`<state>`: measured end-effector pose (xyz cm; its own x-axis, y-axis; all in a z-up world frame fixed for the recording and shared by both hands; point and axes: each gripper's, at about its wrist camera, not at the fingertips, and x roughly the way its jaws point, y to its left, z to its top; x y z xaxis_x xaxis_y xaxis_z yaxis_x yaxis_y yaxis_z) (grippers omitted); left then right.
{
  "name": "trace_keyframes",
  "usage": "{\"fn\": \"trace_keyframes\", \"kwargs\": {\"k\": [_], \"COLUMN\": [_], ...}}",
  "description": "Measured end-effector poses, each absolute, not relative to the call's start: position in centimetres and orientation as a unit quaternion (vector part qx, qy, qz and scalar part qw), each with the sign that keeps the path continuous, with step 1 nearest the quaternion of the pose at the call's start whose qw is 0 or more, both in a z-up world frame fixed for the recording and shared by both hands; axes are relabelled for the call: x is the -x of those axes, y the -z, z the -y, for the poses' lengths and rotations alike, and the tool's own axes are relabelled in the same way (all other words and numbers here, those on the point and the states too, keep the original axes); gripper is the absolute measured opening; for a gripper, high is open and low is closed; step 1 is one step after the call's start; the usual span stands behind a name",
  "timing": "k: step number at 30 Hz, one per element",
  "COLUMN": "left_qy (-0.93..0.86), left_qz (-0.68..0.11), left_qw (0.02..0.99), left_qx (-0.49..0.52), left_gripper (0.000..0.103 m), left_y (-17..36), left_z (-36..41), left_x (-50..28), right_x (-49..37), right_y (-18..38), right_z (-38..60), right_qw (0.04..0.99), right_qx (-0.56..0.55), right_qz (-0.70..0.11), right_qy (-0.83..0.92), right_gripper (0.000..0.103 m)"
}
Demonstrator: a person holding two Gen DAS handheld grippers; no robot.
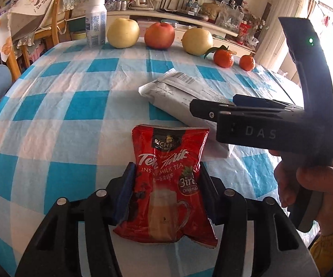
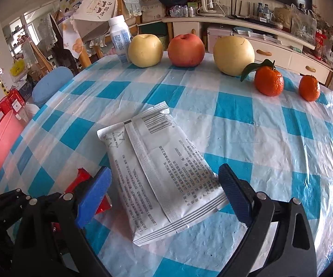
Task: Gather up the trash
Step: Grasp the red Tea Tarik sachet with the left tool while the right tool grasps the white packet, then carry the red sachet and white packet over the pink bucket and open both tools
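1. Tablecloth, blue-and-white checked plastic, covers the round table under both my grippers.
2. White flat printed pouch with a barcode lies on the cloth near its middle. My right gripper hangs over its near end with the blue pads spread wide, one on each side, neither touching it.
3. Red foil milk-tea sachet sits just beside the white pouch, on its left. My left gripper has its two blue pads against the sachet's edges; it looks pinched, though I cannot be sure how firmly.
4. Along the far edge stand two round yellow pears, with a red apple between them.
5. White plastic bottle with a blue label stands left of the fruit.
6. Two small orange mandarins rest at the right end of that row, one with green leaves.
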<state>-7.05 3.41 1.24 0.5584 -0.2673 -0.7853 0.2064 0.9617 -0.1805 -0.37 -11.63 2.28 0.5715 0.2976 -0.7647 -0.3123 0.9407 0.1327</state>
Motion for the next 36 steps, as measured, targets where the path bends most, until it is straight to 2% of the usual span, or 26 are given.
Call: {"fn": "trace_keyframes", "kwargs": {"k": [21,28,36], "left_qy": [0.116,0.113,0.109], "left_qz": [-0.429,-0.424,-0.42], "left_qw": [0.894,0.896,0.898], "left_qx": [0.062,0.064,0.076], "left_gripper": [0.054,0.054,0.054], "left_y": [-3.3,-3.4,-3.6], "left_z": [-9.0,-10.1,-11.5], "left_x": [5.9,5.6,5.8], "right_x": [0.2,0.2,0.6], "right_y": [-1.2,-1.5,-1.8], "right_z": [8.8,9.0,8.8], "right_qw": [0.874,0.874,0.875], "right_qx": [0.091,0.085,0.079], "right_qz": [-0.446,-0.45,-0.452], "right_qy": [-0.17,-0.162,-0.157], "right_gripper": [0.095,0.082,0.078]}}
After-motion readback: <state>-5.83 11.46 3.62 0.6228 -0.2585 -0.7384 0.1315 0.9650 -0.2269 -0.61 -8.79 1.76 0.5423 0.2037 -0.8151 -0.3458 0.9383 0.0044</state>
